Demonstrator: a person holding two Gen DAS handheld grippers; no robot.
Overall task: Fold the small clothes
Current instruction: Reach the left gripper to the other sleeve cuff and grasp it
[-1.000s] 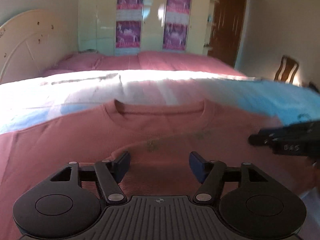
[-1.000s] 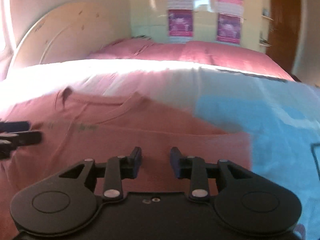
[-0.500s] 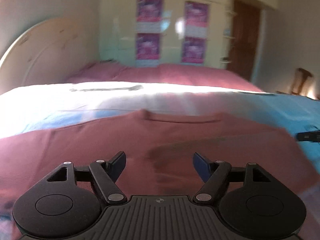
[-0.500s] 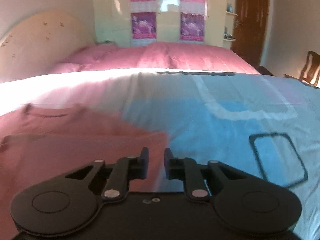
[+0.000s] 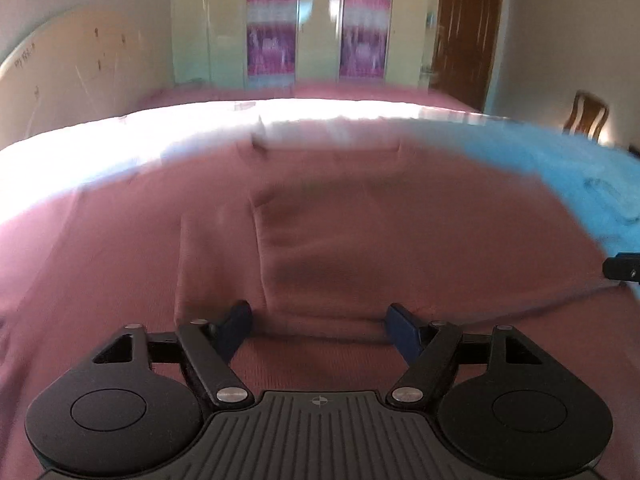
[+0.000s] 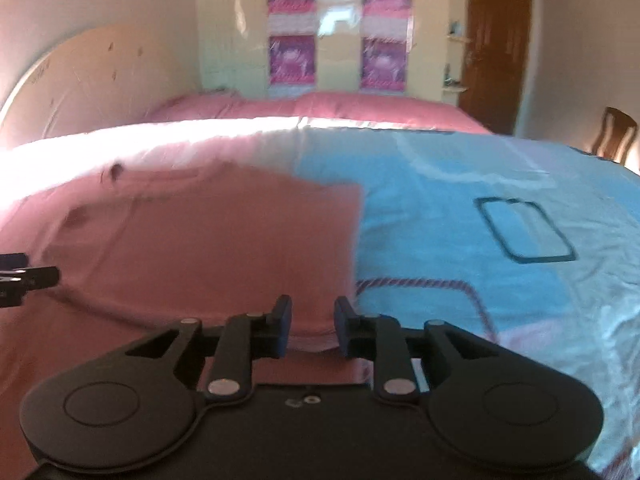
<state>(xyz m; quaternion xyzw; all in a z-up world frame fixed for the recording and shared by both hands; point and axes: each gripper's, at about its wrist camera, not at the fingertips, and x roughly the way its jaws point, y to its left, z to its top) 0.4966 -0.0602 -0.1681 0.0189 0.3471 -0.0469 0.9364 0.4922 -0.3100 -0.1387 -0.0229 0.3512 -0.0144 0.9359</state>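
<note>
A dusty-pink sweater (image 5: 340,232) lies flat on the bed, collar at the far side; a folded-over panel runs down its middle. It also shows in the right wrist view (image 6: 208,232), with its right edge folded straight. My left gripper (image 5: 320,326) is open, low over the sweater's near part, with nothing between its fingers. My right gripper (image 6: 312,322) is open by a narrow gap, over the sweater's near right edge, holding nothing. The right gripper's tip shows at the right edge of the left wrist view (image 5: 624,266); the left gripper's tip shows at the left edge of the right wrist view (image 6: 28,278).
The bed has a blue, white and pink patterned sheet (image 6: 500,220). A pink blanket (image 6: 320,112) lies beyond it. A cream headboard (image 6: 92,80) stands at the left, a wardrobe with purple posters (image 6: 340,28) at the back, a brown door (image 6: 496,40) and a wooden chair (image 6: 614,136) at the right.
Both grippers have dropped lower and nearer the sweater. The right gripper swung right, then back left, and its jaws opened a little. A folded panel now lies over the sweater's middle.
</note>
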